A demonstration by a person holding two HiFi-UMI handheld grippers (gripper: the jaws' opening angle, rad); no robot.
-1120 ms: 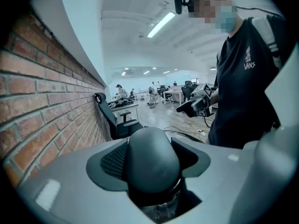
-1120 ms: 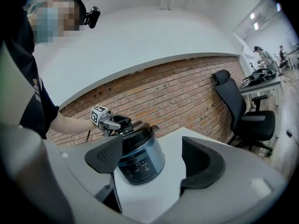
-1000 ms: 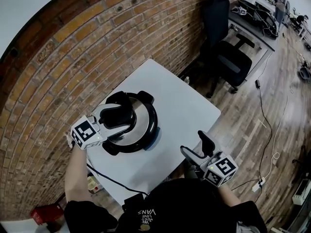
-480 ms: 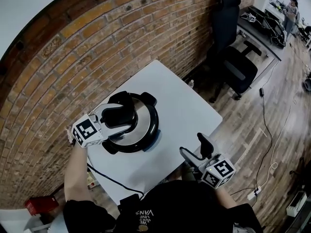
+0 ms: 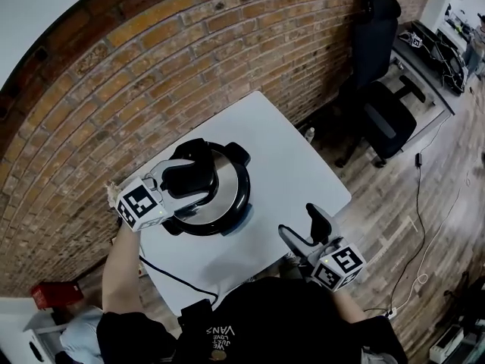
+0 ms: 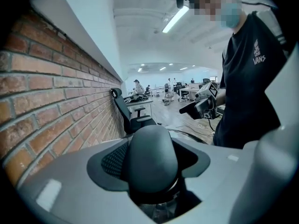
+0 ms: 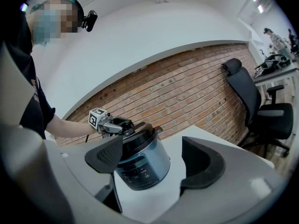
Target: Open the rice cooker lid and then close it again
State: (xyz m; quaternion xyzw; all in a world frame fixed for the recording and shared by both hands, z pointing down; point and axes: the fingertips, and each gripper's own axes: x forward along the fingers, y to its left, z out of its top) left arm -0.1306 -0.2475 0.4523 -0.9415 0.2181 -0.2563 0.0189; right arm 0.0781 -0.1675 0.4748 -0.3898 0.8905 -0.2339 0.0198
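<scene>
Table stands against the brick wall, which is behind it. Rice cooker is on the table's left half. Lid sits on the cooker, with the handle on top of it. Left gripper is over the lid, one jaw on each side of the handle. Right gripper is at the table's near right edge, well apart from the cooker, with nothing between its jaws. Cable runs along the table's near left edge. Office chair is on the floor to the right of the table, with a desk beyond it.

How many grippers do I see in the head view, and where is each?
2. The left gripper clasps the lid handle of the rice cooker; the right gripper is open, by the table's near edge.
</scene>
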